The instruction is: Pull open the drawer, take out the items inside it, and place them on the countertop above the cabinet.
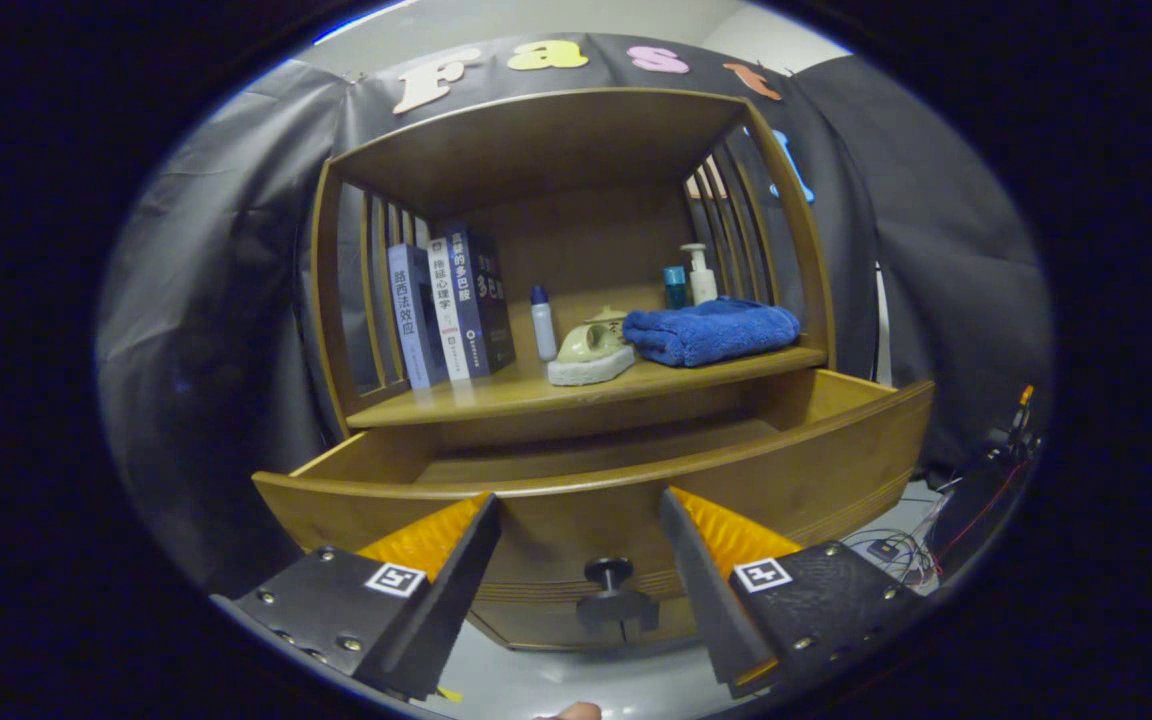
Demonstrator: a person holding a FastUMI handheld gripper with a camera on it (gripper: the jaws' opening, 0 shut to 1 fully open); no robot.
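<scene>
Drawer (596, 480) pulled well out of the cabinet (576, 250), filling the lower middle of the frame; first step of the task judged done. Inside of the drawer mostly hidden behind its front panel: only a strip of bare wooden floor visible at the back, nothing lying on that strip. Cannot tell whether anything sits nearer the front. So either emptied already or items out of sight; no way to settle it from here.

Gripper (581, 540) low in the frame, in front of the drawer panel, fingers wide apart and holding nothing. Knob (614, 592) between the fingers, at bottom centre, untouched by either. A fingertip (568, 712) of the person just showing at the very bottom edge.

Countertop (496, 395) directly above the drawer, centre of the frame, already loaded. Left: three books (451, 310) standing upright against the slatted side. Just right of them, a small white bottle (543, 323) with a dark cap. Centre: a pale green teapot-like piece (591, 340) resting on a white sponge (591, 368). Right: a folded blue towel (711, 332), lying flat, touching the pale piece or very near it. Behind the towel, upper right of the shelf space: a teal bottle (674, 286) and a white pump bottle (701, 275), side by side.

Which of these came from the drawer: cannot tell. Remaining work, as a judgement: look down into the drawer, lift out whatever is left, set it on the free wood at the front of the countertop.
</scene>
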